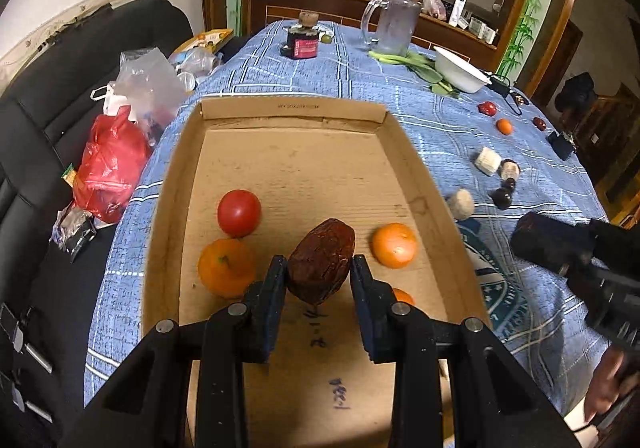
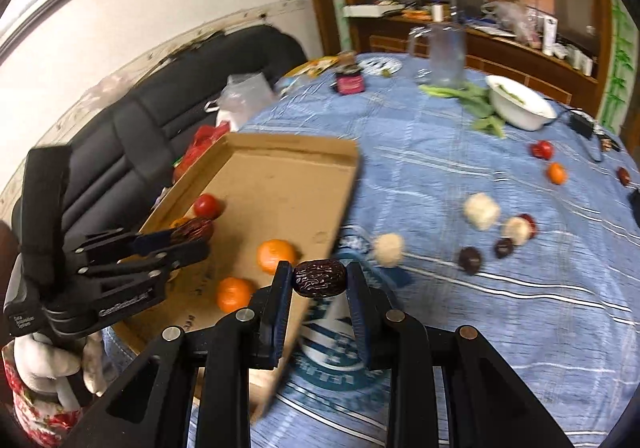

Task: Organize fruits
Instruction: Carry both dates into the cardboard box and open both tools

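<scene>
1. Left gripper (image 1: 319, 280): the fingers (image 1: 274, 280) are closed on a wrinkled dark red date (image 1: 321, 262). The date sits between the pads, over the floor of the cardboard tray (image 1: 294, 106), not yet released.
2. Right gripper (image 2: 319, 282): the fingers (image 2: 282, 284) are clamped on a second date (image 2: 320, 278), held crosswise between the pads. It hangs over the near right edge of the tray, above the blue-clothed desk (image 2: 500, 308).
3. Already in the tray, as seen from the left wrist:
   - a red tomato (image 1: 239, 212), beyond and to the left of the left fingers;
   - an orange (image 1: 226, 267), just beside the left finger;
   - a second orange (image 1: 394, 245), just beyond the right finger;
   - a third orange (image 1: 403, 296), mostly hidden behind the right finger.
4. Still on the desk, well beyond and to the right of the right fingers:
   - a small red fruit (image 2: 542, 149) and a small orange (image 2: 557, 173);
   - three pale, fuzzy lumps (image 2: 482, 210), identity unclear;
   - several dark round pieces (image 2: 469, 259) near them, probably more dates.
5. Progress estimate: roughly halfway. Four fruits are in the tray and two dates are in transit.
6. Remaining work, as judged: deposit both dates, then collect the loose pieces from the far right of the desk.
</scene>
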`<state>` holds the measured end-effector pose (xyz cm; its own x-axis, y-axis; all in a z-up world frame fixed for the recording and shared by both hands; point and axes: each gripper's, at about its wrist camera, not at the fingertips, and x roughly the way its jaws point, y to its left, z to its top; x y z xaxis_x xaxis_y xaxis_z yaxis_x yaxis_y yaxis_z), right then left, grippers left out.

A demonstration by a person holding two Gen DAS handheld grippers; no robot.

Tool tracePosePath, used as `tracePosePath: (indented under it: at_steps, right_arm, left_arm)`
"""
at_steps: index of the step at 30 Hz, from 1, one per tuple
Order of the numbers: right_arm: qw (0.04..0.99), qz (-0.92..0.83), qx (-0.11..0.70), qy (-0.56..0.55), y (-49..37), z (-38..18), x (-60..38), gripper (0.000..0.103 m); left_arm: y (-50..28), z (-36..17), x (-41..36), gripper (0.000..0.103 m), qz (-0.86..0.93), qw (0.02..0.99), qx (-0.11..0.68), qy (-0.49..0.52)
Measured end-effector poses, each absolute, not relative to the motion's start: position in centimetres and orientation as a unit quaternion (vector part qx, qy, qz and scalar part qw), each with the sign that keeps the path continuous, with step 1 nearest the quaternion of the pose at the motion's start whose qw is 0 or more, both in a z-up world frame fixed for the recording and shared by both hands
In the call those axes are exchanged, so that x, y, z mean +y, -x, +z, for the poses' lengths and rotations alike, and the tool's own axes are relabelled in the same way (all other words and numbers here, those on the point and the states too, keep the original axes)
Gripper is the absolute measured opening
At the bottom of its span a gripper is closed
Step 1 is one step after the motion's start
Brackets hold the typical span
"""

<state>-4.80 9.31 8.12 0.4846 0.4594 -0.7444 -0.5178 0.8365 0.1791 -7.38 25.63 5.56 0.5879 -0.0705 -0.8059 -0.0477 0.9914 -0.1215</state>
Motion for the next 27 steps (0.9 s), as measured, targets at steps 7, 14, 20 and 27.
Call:
tracePosePath:
  at_steps: [7,14,20,27]
  right_arm:
    - [0.841,0.308,0.442,0.051,5.3,5.6,12.4,0.030]
    - [0.831,0.338,0.437,0.066,8.3,4.7,13.9,0.030]
    - [0.824,0.346,0.439,0.094,9.8,3.2,15.5,0.030]
    - [0.822,0.346,0.444,0.092,9.9,2.5,15.7,0.031]
  left_arm:
    - [6.2,4.3,25.4,0.031,-0.003,0.883,0.467,0.053]
    - [5.9,3.8,26.0,0.031,0.001,0.881,0.468,0.069]
    - [5.9,3.7,26.0,0.031,0.013,0.878,0.474,0.063]
    - [6.5,4.2,26.4,0.039,0.016,0.878,0.474,0.067]
